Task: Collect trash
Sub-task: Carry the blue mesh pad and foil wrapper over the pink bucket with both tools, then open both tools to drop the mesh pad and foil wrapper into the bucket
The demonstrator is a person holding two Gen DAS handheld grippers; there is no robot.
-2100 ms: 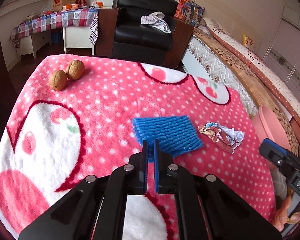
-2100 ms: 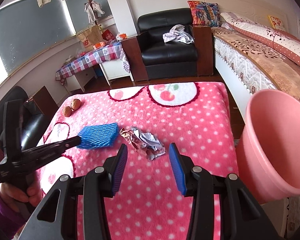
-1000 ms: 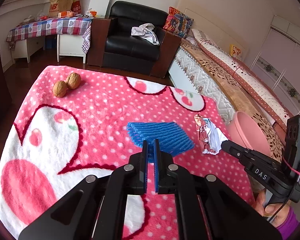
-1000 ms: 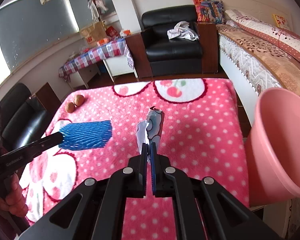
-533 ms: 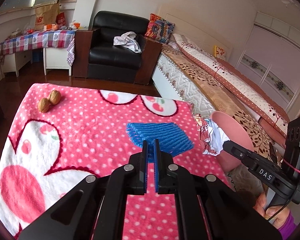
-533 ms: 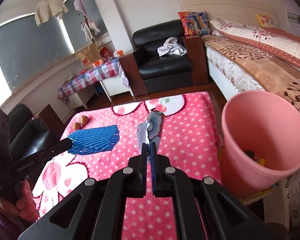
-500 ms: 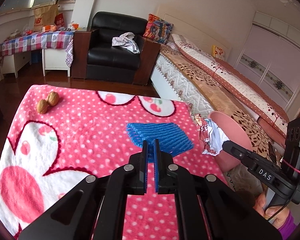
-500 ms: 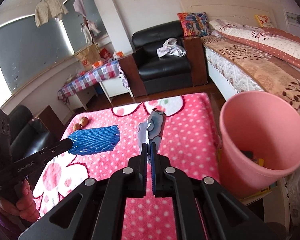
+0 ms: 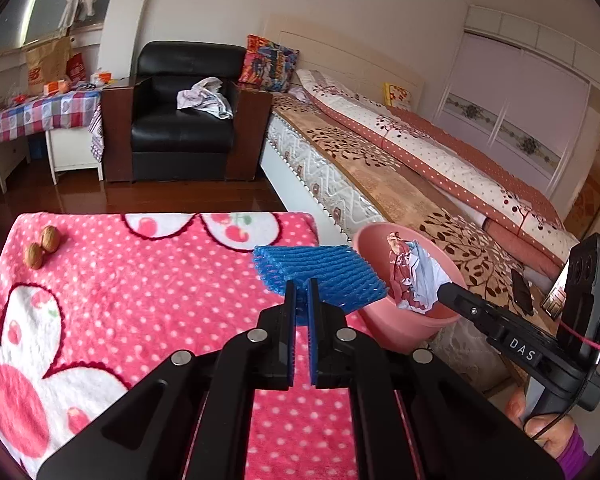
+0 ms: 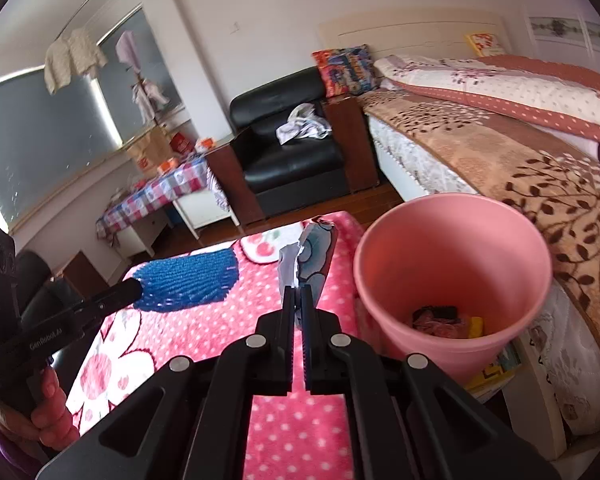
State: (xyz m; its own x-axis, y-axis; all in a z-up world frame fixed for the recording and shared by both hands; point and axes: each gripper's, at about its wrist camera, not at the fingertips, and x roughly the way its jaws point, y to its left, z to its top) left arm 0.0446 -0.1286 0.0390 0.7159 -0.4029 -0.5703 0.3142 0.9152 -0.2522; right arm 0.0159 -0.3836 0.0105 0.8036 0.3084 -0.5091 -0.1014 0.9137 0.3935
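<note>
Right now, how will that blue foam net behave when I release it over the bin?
The blue foam net sticks out flat from the left tongs without drooping, so probably springy and very light. It may drift or catch on the pink bin rim.

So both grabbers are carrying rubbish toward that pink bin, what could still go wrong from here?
Three things, I think. The right gripper pinches the crumpled foil wrapper only by its lower end, so it could slip out short of the round pink plastic bin. The left gripper holds the blue foam net sleeve by one edge; released too early, it would land on the pink polka-dot blanket. The two grippers are close together near the bin and might bump.
</note>
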